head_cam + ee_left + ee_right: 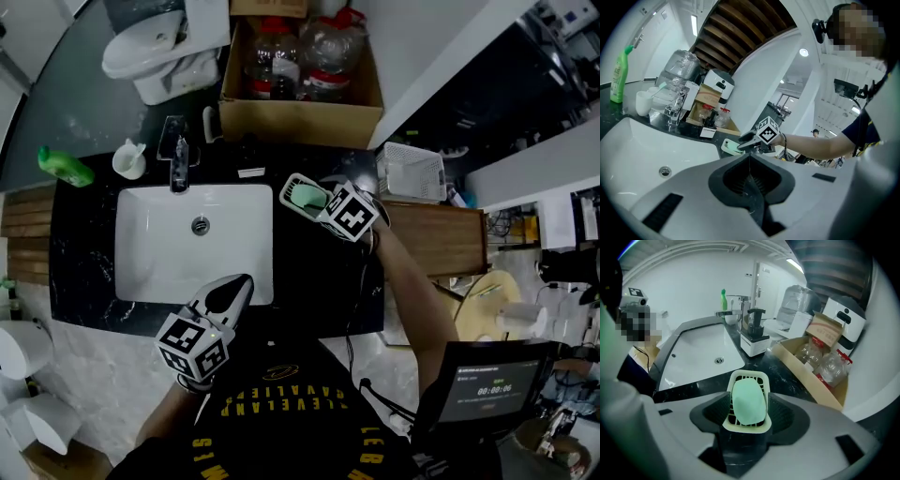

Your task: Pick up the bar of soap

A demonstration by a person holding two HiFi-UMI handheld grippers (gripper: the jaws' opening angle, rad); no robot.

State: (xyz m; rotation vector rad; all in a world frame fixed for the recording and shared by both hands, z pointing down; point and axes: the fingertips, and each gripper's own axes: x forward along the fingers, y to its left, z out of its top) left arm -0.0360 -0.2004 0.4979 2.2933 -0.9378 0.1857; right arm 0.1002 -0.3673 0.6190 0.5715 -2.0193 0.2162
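The bar of soap (749, 401) is a smooth, pale green oval lying in a cream plastic soap dish (747, 373) with a slotted floor and rounded corners. The dish sits just right of centre in the head view. The right gripper (314, 199) has its ribbed dark pads against the dish's two long walls, so its jaws clamp the dish, not the soap itself. Low in that view, left of centre, the left gripper (239, 289) hangs over the basin's near right corner, jaws pressed together with nothing between them.

The countertop (319, 281) is glossy black stone with thin white veins. Set into it, left of the dish, is a white rectangular basin (159, 244) with a chrome faucet (178, 155) behind it. The floor (103, 375) below is pale marble, and a white toilet (150, 52) shows at upper left.

Behind the dish stands a cardboard box (300, 120) of clear plastic bottles (323, 56) with red caps. A white perforated basket (411, 173) stands right of the dish. A green bottle (64, 167) and a white cup (128, 159) stand at the counter's far left, well apart from the dish.
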